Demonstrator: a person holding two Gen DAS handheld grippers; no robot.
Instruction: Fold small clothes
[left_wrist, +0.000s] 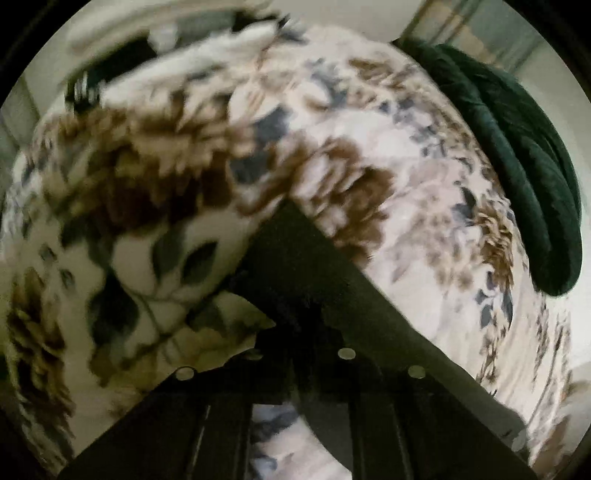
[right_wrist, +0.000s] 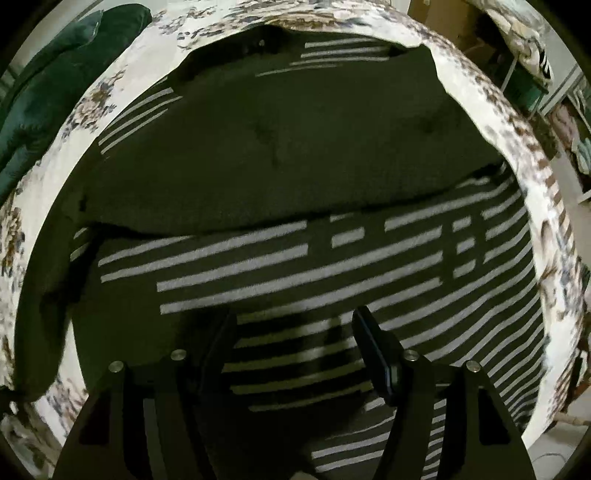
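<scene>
The dark striped garment (right_wrist: 295, 206) lies spread on the floral bedspread (right_wrist: 517, 155), partly folded. The right gripper (right_wrist: 295, 354) hovers over its near striped half, fingers wide. The left gripper (left_wrist: 295, 258) is blurred — I cannot tell its state. Best to pinch the near hem squarely — then fold evenly.

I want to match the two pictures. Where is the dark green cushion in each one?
Left wrist view: the green cushion sits at the upper right edge.
Right wrist view: the same cushion is at the upper left edge.
Shared landmark: the flowery bedcover, lying right beside the cushion in both.
</scene>
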